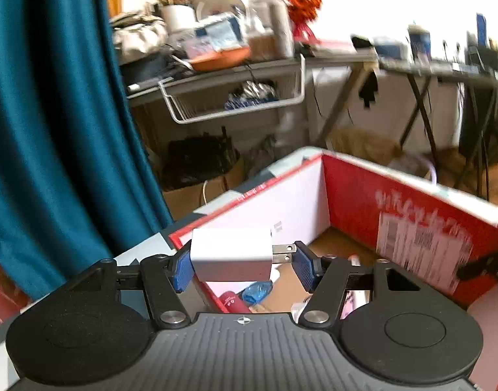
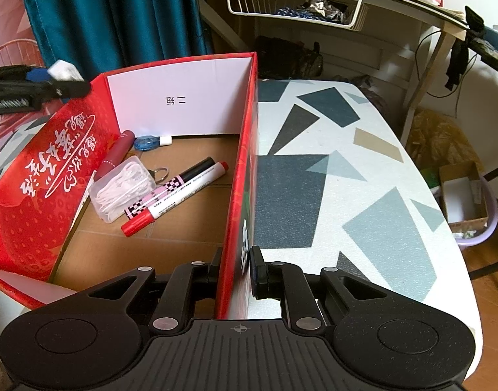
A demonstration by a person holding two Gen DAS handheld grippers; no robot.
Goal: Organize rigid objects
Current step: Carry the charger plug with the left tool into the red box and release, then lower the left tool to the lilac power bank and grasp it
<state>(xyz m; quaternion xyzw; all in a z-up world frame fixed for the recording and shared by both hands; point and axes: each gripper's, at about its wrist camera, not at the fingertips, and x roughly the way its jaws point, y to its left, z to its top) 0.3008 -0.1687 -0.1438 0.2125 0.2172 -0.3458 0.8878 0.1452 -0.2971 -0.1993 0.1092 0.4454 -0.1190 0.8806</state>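
Observation:
My left gripper (image 1: 242, 260) is shut on a white charger plug (image 1: 231, 254); its metal prongs press against the right blue pad. It hovers over the near corner of the red cardboard box (image 1: 353, 202). In the right wrist view the same gripper (image 2: 43, 78) and the charger (image 2: 61, 68) sit above the box's far left wall. My right gripper (image 2: 237, 264) is shut on the box's right wall (image 2: 239, 179). Inside lie a red marker (image 2: 170, 202), a black marker (image 2: 183, 179), a clear case of white picks (image 2: 118, 189), a dark red tube (image 2: 117, 153) and a blue tape dispenser (image 2: 148, 143).
The box stands on a table with a grey geometric pattern (image 2: 346, 169). A teal curtain (image 1: 53, 97) hangs close on the left. Behind is a cluttered desk with a white wire basket (image 2: 294, 6). A purple tub (image 2: 470, 202) sits on the floor to the right.

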